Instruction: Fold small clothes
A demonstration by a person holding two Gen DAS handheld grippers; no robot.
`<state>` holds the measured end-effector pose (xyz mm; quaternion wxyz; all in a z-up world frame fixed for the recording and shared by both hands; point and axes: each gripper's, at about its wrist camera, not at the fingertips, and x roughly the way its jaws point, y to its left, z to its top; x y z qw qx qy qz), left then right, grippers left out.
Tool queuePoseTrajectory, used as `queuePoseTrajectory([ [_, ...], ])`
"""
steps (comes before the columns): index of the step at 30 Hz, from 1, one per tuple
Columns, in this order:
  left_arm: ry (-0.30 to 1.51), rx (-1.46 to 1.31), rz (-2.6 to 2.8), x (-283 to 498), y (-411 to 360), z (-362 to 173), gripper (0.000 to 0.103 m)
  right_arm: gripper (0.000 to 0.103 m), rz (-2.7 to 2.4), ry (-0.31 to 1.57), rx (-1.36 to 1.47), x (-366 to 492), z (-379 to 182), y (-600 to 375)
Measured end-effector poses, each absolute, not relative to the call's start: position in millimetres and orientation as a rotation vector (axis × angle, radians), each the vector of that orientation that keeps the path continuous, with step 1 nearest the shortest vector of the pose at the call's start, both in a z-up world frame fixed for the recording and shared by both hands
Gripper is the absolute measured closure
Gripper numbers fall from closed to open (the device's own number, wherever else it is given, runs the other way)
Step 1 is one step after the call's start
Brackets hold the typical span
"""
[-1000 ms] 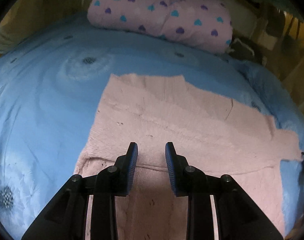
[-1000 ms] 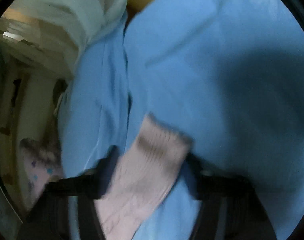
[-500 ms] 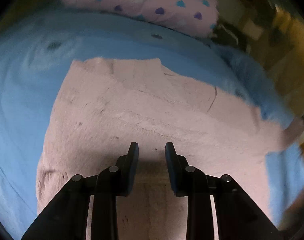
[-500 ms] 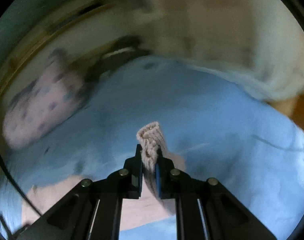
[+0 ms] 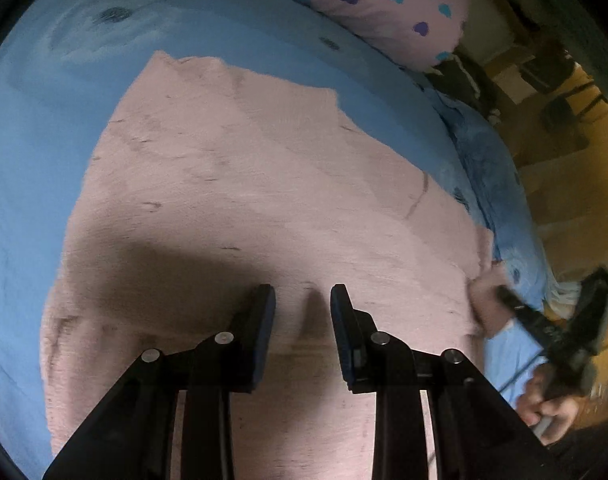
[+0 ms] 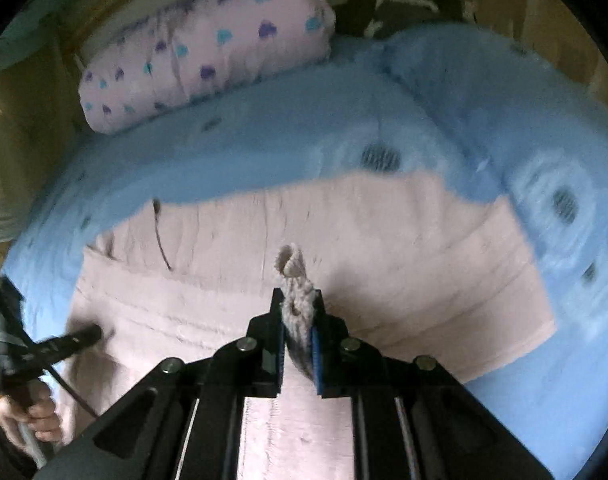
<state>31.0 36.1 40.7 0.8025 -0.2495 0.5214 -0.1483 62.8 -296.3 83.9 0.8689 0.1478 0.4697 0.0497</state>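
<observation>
A pale pink knit sweater (image 5: pixel 243 184) lies spread on a blue bedspread (image 5: pixel 31 128). My left gripper (image 5: pixel 302 300) is open and empty, its fingertips just over the sweater's middle. My right gripper (image 6: pixel 297 300) is shut on the ribbed sleeve cuff (image 6: pixel 292 276) and holds it above the sweater's body (image 6: pixel 384 248). The right gripper also shows blurred at the right edge of the left wrist view (image 5: pixel 504 292), holding pink cloth. The left gripper shows at the lower left of the right wrist view (image 6: pixel 91 334).
A pink pillow with purple and teal hearts (image 5: pixel 384 4) (image 6: pixel 207 52) lies at the head of the bed. A dark garment (image 6: pixel 392 4) lies beside it. The bed's edge (image 5: pixel 516 216) drops to a wooden floor with furniture (image 5: pixel 564 92).
My right gripper closed on the sleeve cuff and swung it from the bare bedspread over the sweater's body. My left gripper moved in lower over the sweater and stayed open.
</observation>
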Motion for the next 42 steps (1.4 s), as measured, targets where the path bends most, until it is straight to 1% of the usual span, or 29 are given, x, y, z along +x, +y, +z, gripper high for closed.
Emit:
queuePoseTrajectory([
  [1, 1.118, -0.544, -0.35, 30.6, 32.5, 41.3, 0.096, 0.074, 0.128, 1.016, 0.361, 64.3, 74.0, -303.8],
  [2, 1.115, -0.562, -0.408, 29.3, 25.6, 43.4, 0.096, 0.067, 0.148, 1.041, 0.419, 58.1, 70.7, -305.5],
  [3, 1.109, -0.563, -0.448, 26.8, 18.9, 45.3, 0.092, 0.058, 0.155, 1.04, 0.495, 51.7, 68.1, -316.0],
  [4, 1.094, -0.542, -0.501, 22.6, 5.5, 49.1, 0.086, 0.058, 0.127, 0.994, 0.579, 43.1, 69.1, -332.3],
  [5, 1.081, -0.526, -0.524, 20.6, -4.2, 51.0, 0.084, 0.057, 0.08, 0.944, 0.645, 34.9, 75.0, -349.3],
  [6, 1.059, -0.508, -0.557, 18.6, -21.0, 53.8, 0.079, 0.052, 0.021, 0.885, 0.72, 24.8, 81.0, -368.3],
  [7, 1.051, -0.496, -0.582, 18.5, -34.4, 55.3, 0.077, 0.042, -0.032, 0.812, 0.795, 13.6, 87.7, -389.4],
  [9, 1.07, -0.497, -0.656, 23.5, -75.5, 55.2, 0.077, 0.033, -0.108, 0.707, 0.878, -3.2, 95.7, -419.3],
  [11, 1.11, -0.525, -0.68, 31.1, -109.5, 52.0, 0.077, 0.033, -0.165, 0.66, 0.91, -16.0, 98.1, -444.4],
  [15, 1.227, -0.488, -0.595, 32.3, -159.7, 39.8, 0.073, 0.033, -0.191, 0.673, 0.99, -27.4, 90.9, -482.1],
  [17, 1.289, -0.535, -0.581, 22.7, -172.6, 27.8, 0.073, 0.033, -0.167, 0.693, 1.023, -33.3, 82.2, -490.3],
  [18, 1.299, -0.536, -0.55, 18.7, -177.0, 22.9, 0.072, 0.033, -0.156, 0.712, 1.028, -34.2, 78.7, -491.4],
  [20, 1.241, -0.556, -0.498, 13.8, -177.7, 21.3, 0.072, 0.033, -0.127, 0.732, 1.031, -39.1, 75.3, -493.4],
  [21, 1.228, -0.57, -0.482, 13.5, -177.8, 21.5, 0.075, 0.033, -0.11, 0.73, 1.031, -41.8, 76.0, -493.7],
  [22, 1.222, -0.574, -0.454, 11.9, -174.7, 21.7, 0.098, 0.033, -0.104, 0.726, 1.033, -38.1, 79.7, -493.5],
  [23, 1.221, -0.561, -0.419, 10.5, -170.9, 22.6, 0.103, 0.033, -0.093, 0.717, 1.04, -40.2, 81.3, -493.6],
  [25, 1.232, -0.588, -0.438, 7.4, -163.3, 25.5, 0.103, 0.033, -0.069, 0.696, 1.056, -41.8, 84.2, -492.7],
  [29, 1.149, -0.566, -0.476, -6.4, -156.8, 52.4, 0.103, 0.033, -0.044, 0.649, 1.059, -46.8, 94.5, -492.8],
  [33, 1.057, -0.414, -0.537, -6.3, -162.9, 97.6, 0.103, 0.033, -0.109, 0.604, 0.995, -47.6, 94.4, -492.9],
  [35, 0.979, -0.341, -0.545, -1.9, -160.2, 125.1, 0.103, 0.033, -0.147, 0.644, 0.981, -42.3, 84.7, -492.2],
  [37, 0.935, -0.303, -0.542, 3.0, -147.6, 143.2, 0.103, 0.033, -0.148, 0.695, 1.029, -36.9, 67.9, -493.6],
  [40, 0.921, -0.24, -0.489, 18.9, -122.8, 159.7, 0.103, 0.033, -0.158, 0.742, 1.111, -31.0, 45.9, -500.1],
  [42, 0.913, -0.222, -0.44, 28.4, -97.3, 166.6, 0.103, 0.033, -0.187, 0.78, 1.101, -26.0, 39.0, -501.3],
])
